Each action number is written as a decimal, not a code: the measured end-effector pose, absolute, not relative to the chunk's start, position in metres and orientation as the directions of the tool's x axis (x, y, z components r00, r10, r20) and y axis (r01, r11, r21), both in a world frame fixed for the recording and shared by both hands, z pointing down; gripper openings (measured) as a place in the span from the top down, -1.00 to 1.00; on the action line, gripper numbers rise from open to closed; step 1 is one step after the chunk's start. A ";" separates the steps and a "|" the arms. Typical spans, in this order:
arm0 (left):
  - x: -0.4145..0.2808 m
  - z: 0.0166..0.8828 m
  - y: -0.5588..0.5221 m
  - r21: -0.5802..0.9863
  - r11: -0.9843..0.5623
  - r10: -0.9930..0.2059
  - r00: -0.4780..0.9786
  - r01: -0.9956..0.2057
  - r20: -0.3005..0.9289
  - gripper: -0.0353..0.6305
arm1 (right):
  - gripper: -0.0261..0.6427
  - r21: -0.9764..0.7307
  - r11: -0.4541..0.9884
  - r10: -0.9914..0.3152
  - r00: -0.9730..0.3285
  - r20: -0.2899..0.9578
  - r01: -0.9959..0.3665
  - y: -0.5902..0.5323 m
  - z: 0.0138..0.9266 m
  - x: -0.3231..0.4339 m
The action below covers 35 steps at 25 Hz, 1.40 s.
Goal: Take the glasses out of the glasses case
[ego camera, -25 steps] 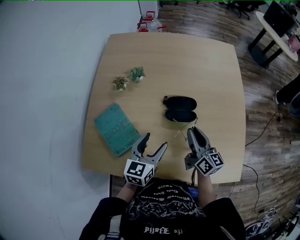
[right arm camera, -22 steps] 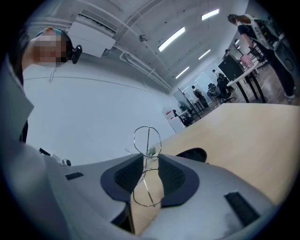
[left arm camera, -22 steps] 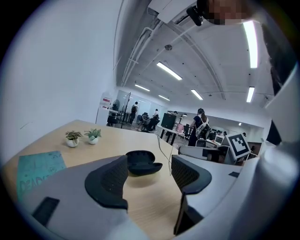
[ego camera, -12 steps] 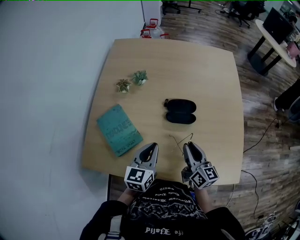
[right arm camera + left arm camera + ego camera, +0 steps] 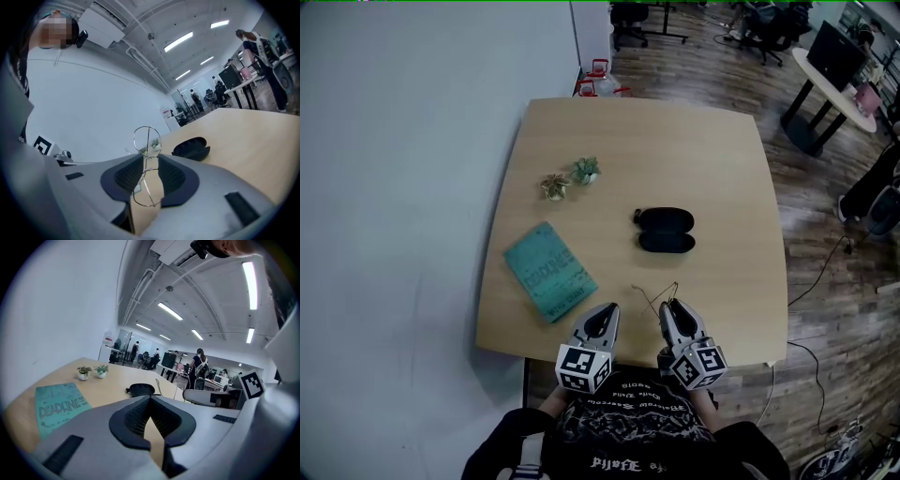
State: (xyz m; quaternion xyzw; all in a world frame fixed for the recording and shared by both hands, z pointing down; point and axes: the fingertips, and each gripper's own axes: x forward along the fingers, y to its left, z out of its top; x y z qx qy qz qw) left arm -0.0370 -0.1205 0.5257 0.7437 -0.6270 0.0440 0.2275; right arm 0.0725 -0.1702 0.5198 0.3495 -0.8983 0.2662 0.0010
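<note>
Thin wire-frame glasses point(image 5: 664, 291) stick out of my right gripper point(image 5: 667, 309), which is shut on them by the bridge; in the right gripper view the glasses point(image 5: 146, 159) stand upright between the dark pads point(image 5: 172, 177). The black glasses case point(image 5: 666, 230) lies open in the middle of the table, apart from both grippers, and also shows as the case point(image 5: 140, 389) and case point(image 5: 191, 147). My left gripper point(image 5: 607, 313) is beside the right one at the near table edge. Its jaws have just been closing and now stand shut with nothing between them point(image 5: 150, 401).
A teal book point(image 5: 549, 272) lies at the table's left front. Two small potted plants point(image 5: 570, 178) stand behind it. The wooden table point(image 5: 712, 150) ends just in front of me. Desks, chairs and people are far off in the room.
Both grippers drew back toward the near table edge. The left jaws went from wide open to shut. The glasses moved away from the case with the right gripper.
</note>
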 end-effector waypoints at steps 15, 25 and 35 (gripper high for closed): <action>-0.057 0.513 -0.100 0.273 -0.117 -0.933 0.199 -0.955 0.299 0.88 | 0.61 -0.309 0.645 -0.675 -0.711 0.199 -0.699 -0.142 0.494 0.059; -0.054 0.513 -0.102 0.269 -0.124 -0.935 0.203 -0.955 0.291 0.88 | 0.61 -0.355 0.606 -0.706 -0.687 0.172 -0.712 -0.144 0.494 0.077; -0.050 0.511 -0.104 0.236 -0.149 -0.935 0.214 -0.960 0.282 0.88 | 0.61 -0.259 0.627 -0.709 -0.676 0.202 -0.735 -0.142 0.500 0.080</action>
